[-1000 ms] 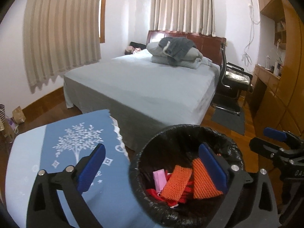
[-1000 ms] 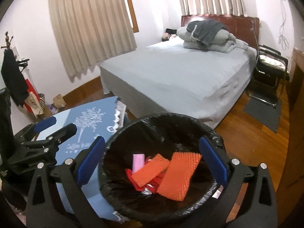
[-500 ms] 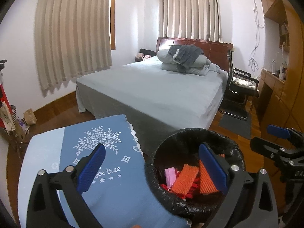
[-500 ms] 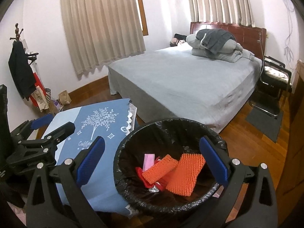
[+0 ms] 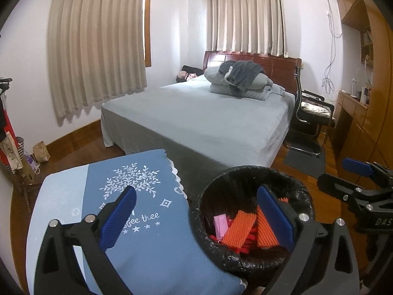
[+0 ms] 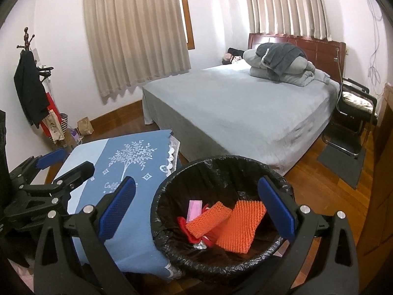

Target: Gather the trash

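A round bin with a black liner [image 5: 253, 172] [image 6: 221, 162] stands on the floor beside a small table with a blue cloth [image 5: 137, 233] [image 6: 127, 162]. Inside lie two orange foam nets [image 6: 242, 226] [image 5: 239, 228], a pink piece [image 6: 194, 209] [image 5: 219, 223] and red scraps [image 6: 189, 233]. My left gripper [image 5: 196, 216] is open and empty, above the table edge and the bin's near rim. My right gripper [image 6: 199, 209] is open and empty, held above the bin. Each gripper shows in the other's view: the right [image 5: 356, 182], the left [image 6: 54, 169].
A bed with a grey sheet [image 5: 208, 118] [image 6: 245, 108] stands behind the bin, with folded bedding at its head [image 5: 240, 78]. A black chair [image 5: 312, 120] and wooden cabinets [image 5: 363, 113] are to the right. A coat stand [image 6: 32, 81] and bags [image 6: 56, 127] stand at the left wall.
Both grippers have pulled back and up from the bin, which looks smaller and lower now. Both stay open and empty. The bin's contents have not moved.
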Tool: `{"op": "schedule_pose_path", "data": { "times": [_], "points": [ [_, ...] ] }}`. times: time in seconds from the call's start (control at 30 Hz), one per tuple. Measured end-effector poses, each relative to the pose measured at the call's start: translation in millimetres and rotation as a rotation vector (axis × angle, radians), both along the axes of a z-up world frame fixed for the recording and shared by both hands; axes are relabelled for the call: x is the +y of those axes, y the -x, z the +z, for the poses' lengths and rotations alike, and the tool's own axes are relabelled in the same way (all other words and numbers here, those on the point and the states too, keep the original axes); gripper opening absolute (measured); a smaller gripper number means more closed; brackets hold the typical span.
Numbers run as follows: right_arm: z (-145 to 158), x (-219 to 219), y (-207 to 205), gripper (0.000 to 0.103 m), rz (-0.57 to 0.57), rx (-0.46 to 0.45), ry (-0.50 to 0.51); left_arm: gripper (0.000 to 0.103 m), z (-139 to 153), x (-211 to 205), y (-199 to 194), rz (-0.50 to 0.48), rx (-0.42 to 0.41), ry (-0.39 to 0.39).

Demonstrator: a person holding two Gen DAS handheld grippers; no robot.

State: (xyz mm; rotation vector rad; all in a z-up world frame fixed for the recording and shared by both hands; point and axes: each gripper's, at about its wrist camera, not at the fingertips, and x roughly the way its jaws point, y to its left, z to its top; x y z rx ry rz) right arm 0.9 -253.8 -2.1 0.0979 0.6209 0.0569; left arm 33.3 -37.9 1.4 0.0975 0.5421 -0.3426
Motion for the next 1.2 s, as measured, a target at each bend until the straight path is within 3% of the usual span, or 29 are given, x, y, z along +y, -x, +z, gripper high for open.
{"op": "schedule_pose_path", "data": {
  "times": [1.2],
  "points": [
    [2.6,4.9,1.9,0.097,0.005,-0.002,0.003,0.097,-0.4,3.1,1.7,0.002,-0.001,0.001]
  ]
}}
